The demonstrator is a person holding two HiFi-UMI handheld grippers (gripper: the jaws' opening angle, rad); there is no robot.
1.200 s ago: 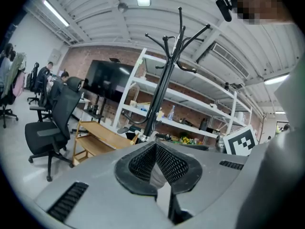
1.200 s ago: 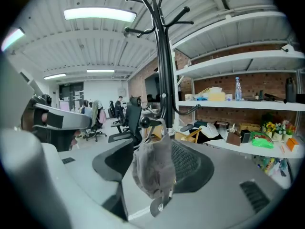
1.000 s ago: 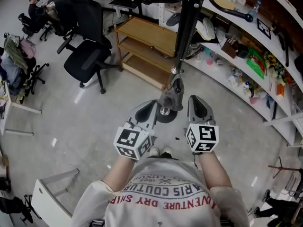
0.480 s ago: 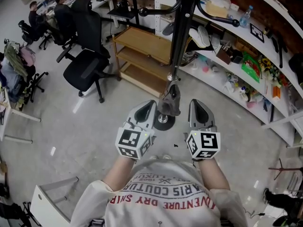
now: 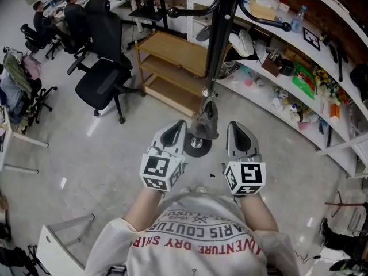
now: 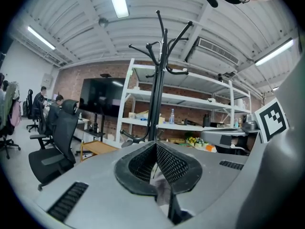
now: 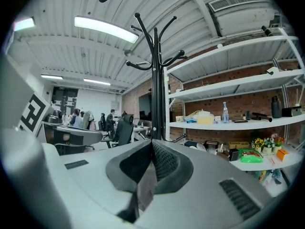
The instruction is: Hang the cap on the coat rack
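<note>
The black coat rack stands straight ahead, its round base on the floor. A grey cap hangs low against the pole, just beyond the two gripper tips. My left gripper is shut and sits left of the cap; my right gripper is shut and sits right of it. Neither holds anything. In the left gripper view the rack rises above the shut left gripper, with its hooks spread at the top. The right gripper view shows the rack above the shut right gripper. Both jaws hide the cap.
A wooden shelf cart stands behind the rack on the left. Black office chairs are further left, with people at desks beyond. A long white shelf unit full of small things runs along the right. A white frame stands at the lower left.
Both grippers have risen a little and drawn slightly closer to the rack's pole. The cap hangs in the same place on the pole.
</note>
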